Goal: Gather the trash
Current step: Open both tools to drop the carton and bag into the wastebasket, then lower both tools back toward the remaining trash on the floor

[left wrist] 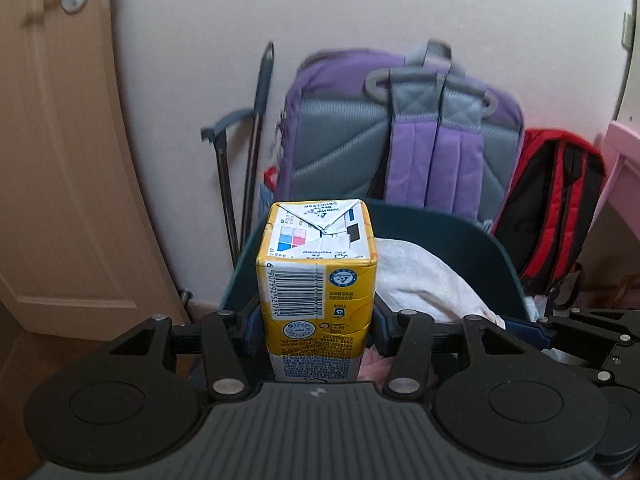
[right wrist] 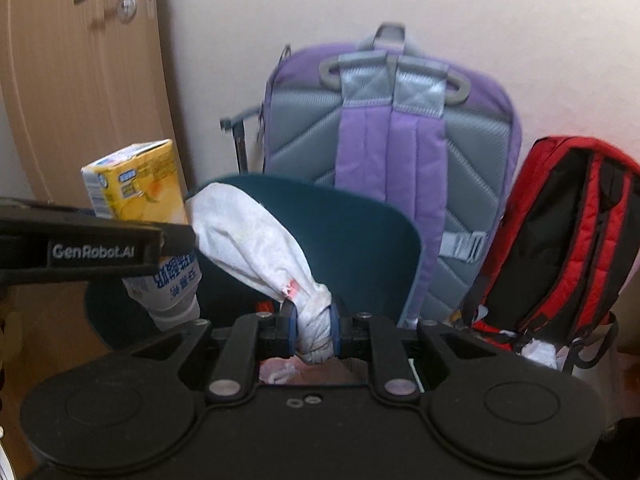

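Over the dark teal bin, working from the left side across, the left gripper holds a yellow drink carton upright, its fingers pressed against the carton's two sides low on its body. In the right wrist view the same carton hangs at the bin's left edge, above or just outside the rim; which, I cannot tell. Further right, the right gripper has its fingers narrowed on the twisted neck of a white bag, whose bulk rests against the bin's inner wall. Behind stand a purple backpack and a red backpack, against the wall.

The step in hand looks like dropping both pieces in. To do it well, I would carry the carton fully inside the rim before letting go, and keep the bag's neck pinched so the opening stays clear of the carton's fall.
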Demonstrator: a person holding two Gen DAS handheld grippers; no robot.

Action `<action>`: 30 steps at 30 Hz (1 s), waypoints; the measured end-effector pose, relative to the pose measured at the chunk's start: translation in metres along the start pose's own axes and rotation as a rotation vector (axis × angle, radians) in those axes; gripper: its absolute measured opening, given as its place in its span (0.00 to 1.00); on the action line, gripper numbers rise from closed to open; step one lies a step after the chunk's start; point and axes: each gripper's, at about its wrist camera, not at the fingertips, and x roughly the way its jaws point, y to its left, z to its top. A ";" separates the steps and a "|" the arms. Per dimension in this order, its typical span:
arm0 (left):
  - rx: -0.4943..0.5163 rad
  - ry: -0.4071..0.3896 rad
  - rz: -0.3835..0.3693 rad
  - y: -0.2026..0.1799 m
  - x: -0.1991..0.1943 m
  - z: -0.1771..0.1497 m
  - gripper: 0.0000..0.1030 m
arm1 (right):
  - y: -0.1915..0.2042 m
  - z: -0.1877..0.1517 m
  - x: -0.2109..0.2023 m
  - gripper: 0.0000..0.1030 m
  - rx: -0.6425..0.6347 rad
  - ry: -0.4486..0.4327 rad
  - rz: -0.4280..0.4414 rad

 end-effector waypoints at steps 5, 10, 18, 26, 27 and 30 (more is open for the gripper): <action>0.013 0.056 -0.011 0.001 0.024 -0.007 0.50 | 0.003 -0.005 0.018 0.20 -0.029 0.039 0.000; 0.016 0.080 -0.022 0.001 0.036 -0.009 0.50 | 0.006 -0.005 0.024 0.23 -0.056 0.045 -0.004; 0.028 0.050 -0.035 -0.004 0.026 -0.010 0.67 | 0.011 -0.003 0.018 0.36 -0.107 0.033 -0.028; 0.040 0.027 -0.027 -0.008 -0.011 -0.012 0.67 | 0.011 -0.003 -0.012 0.38 -0.100 0.023 -0.022; 0.040 0.022 -0.027 -0.009 -0.017 -0.012 0.67 | 0.010 -0.003 -0.017 0.38 -0.100 0.021 -0.021; 0.036 0.001 -0.026 -0.010 -0.038 -0.015 0.76 | 0.010 -0.004 -0.037 0.44 -0.100 0.008 -0.015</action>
